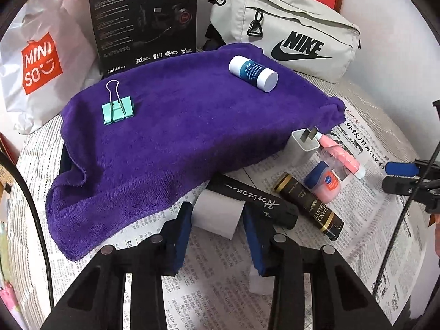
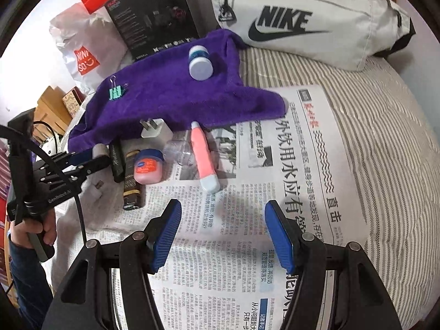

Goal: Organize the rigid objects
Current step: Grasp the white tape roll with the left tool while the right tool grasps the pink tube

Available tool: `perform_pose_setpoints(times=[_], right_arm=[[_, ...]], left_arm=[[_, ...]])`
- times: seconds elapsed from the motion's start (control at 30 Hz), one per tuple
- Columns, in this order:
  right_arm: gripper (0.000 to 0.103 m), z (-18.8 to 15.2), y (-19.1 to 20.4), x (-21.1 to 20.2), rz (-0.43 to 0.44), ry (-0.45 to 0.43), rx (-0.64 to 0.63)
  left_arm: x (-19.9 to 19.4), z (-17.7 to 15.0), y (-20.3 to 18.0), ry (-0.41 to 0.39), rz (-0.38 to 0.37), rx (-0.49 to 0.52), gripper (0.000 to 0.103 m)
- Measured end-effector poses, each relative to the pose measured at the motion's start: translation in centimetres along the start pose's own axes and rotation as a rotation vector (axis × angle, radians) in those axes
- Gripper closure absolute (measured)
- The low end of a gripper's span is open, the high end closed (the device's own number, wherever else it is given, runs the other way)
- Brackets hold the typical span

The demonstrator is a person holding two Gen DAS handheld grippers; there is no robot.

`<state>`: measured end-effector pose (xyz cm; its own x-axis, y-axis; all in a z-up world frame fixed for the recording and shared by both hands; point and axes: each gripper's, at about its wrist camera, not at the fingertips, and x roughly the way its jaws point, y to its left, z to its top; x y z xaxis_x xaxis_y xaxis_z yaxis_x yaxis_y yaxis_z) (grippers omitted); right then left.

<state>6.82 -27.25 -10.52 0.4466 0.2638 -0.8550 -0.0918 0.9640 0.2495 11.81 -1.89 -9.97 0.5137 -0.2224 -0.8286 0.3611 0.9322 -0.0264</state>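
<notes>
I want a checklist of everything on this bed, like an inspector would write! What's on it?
Surface: newspaper spread over striped bedding; purple towel draped on something raised.
Job's things: mint binder clip and blue-and-white bottle on the towel; white paper roll, black Horizon tube, brown tube, pink jar, pink tube, white plug on the newspaper.
Clutter: Nike bag, Miniso bag, black headset box.
Grippers: left gripper open around the paper roll; right gripper open, empty.
Cables: black cable by the left gripper.
Surroundings: wooden furniture.
</notes>
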Motion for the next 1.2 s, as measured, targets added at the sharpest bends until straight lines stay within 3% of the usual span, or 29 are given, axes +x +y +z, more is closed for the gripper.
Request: perform_pose_setpoints(times=[0.27, 0.4, 0.67, 0.8, 1.07, 1.2], right_arm=[[0.040, -0.1, 0.1, 0.0, 0.000, 0.004, -0.004], [0.040, -0.1, 0.3, 0.1, -0.001, 0.007, -0.007], [0.040, 0.1, -0.1, 0.5, -0.007, 0.013, -0.006], [0.040, 1.1, 0.0, 1.0, -0.001, 0.003, -0.020], [0.042, 3.6, 2.9, 3.8, -0.014, 0.004, -0.172], [0.054, 4.1, 3.9, 4.8, -0.074, -0.015, -0.246]], left_arm=[[-0.6, -1.0, 0.6, 0.008, 0.007, -0.009, 0.068], [-0.3, -1.2, 0.3, 0.004, 0.054, 0.018, 0.068], [-0.1, -0.7, 0.9, -0.008, 0.007, -0.034, 0.070], [-0.7, -1.1, 1.5, -0.019, 0.028, -0.063, 0.070], [-0.9, -2.0, 2.7, -0.002, 0.036, -0.100, 0.070], [-0.9, -2.0, 2.6, -0.003, 0.043, -0.094, 0.070]])
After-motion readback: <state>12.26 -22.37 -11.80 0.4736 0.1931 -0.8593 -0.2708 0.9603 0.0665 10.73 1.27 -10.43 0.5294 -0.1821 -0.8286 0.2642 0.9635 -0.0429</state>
